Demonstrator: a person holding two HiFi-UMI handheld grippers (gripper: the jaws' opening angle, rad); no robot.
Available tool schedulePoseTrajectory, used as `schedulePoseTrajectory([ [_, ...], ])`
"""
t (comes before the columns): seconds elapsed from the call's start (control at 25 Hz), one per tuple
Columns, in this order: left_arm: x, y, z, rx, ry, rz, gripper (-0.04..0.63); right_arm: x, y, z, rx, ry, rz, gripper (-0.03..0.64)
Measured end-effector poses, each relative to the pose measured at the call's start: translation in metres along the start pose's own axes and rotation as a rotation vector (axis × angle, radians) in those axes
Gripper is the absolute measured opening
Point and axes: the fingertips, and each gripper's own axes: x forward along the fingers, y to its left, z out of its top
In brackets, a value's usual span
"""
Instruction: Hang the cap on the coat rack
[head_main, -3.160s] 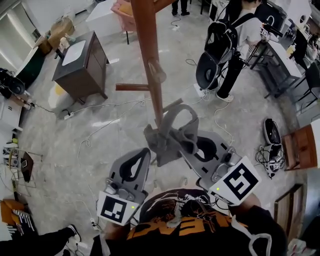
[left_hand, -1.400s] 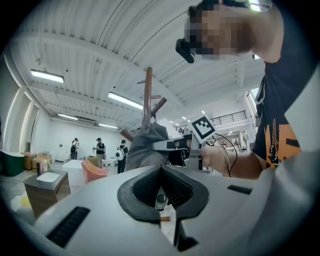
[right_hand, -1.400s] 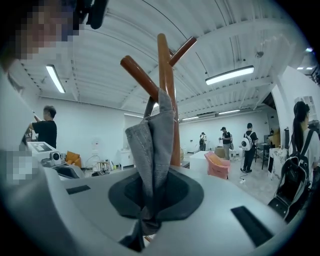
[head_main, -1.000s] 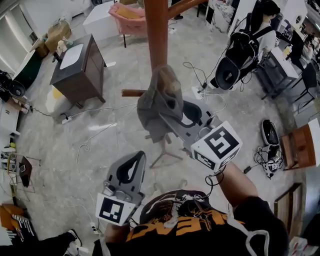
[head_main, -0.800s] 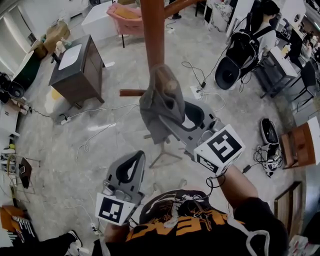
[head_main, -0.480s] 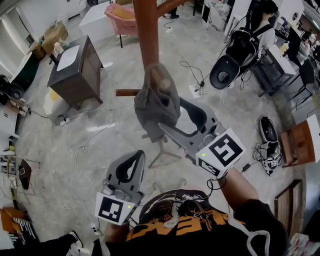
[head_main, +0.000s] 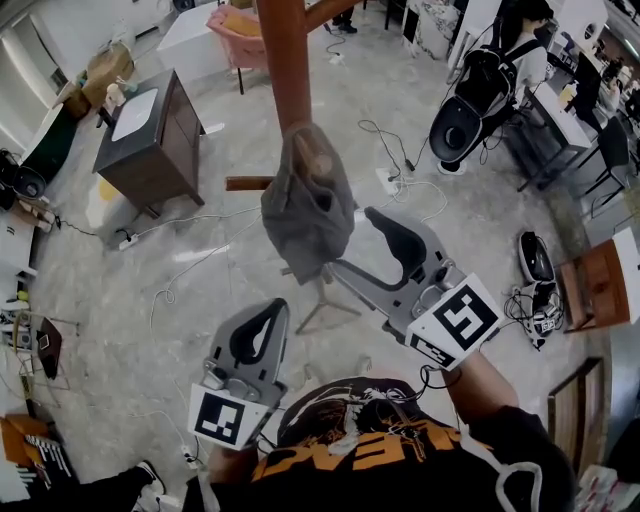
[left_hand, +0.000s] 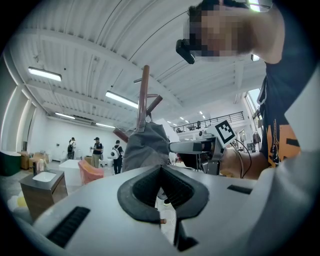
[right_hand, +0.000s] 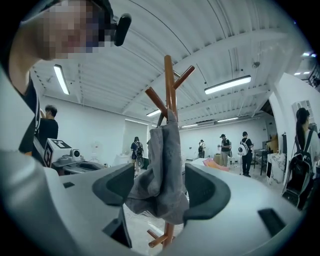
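Your right gripper (head_main: 352, 240) has drawn back toward you since half a second ago, when its jaws reached right up to the cap (head_main: 305, 210); the grey cap now hangs clear of them. In the head view the cap is draped over a short peg (head_main: 310, 155) on the reddish-brown pole of the coat rack (head_main: 285, 60), sagging down in loose folds below the peg. The right gripper's jaws are spread wide with nothing clamped, pointing up and left at the cap, with the tip of the lower jaw just beside the cap's bottom edge; whether it touches the cloth cannot be made out. In the right gripper view the cap (right_hand: 162, 175) hangs in the gap between the two dark pads of that gripper (right_hand: 160, 187), and the pole of the coat rack (right_hand: 169, 85) rises behind it with angled pegs near the top. Your left gripper (head_main: 277, 303) sits lower and to the left, close to your body, well apart from the cap. Its jaws (left_hand: 161, 172) are closed tip to tip and hold nothing. From the left gripper view the cap (left_hand: 145, 147) shows beyond those tips, hanging on the coat rack (left_hand: 144, 95). On the floor behind the rack stand a dark cabinet (head_main: 150, 130) and a pink chair (head_main: 235, 25).
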Motion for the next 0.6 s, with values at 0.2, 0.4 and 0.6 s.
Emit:
schedulePoseTrajectory([
  [0.2, 0.002, 0.000, 0.001, 0.003, 0.000, 0.001, 0.023, -0.020, -0.002, -0.005, 0.021, -0.016, -0.011, 0.316],
  [0.4, 0.004, -0.006, 0.002, 0.005, -0.003, 0.006, 0.023, -0.046, -0.005, -0.013, 0.026, -0.025, -0.024, 0.308],
  [0.6, 0.002, -0.003, 0.003, 0.007, 0.005, 0.014, 0.023, -0.059, -0.002, -0.019, 0.051, -0.037, -0.028, 0.256],
])
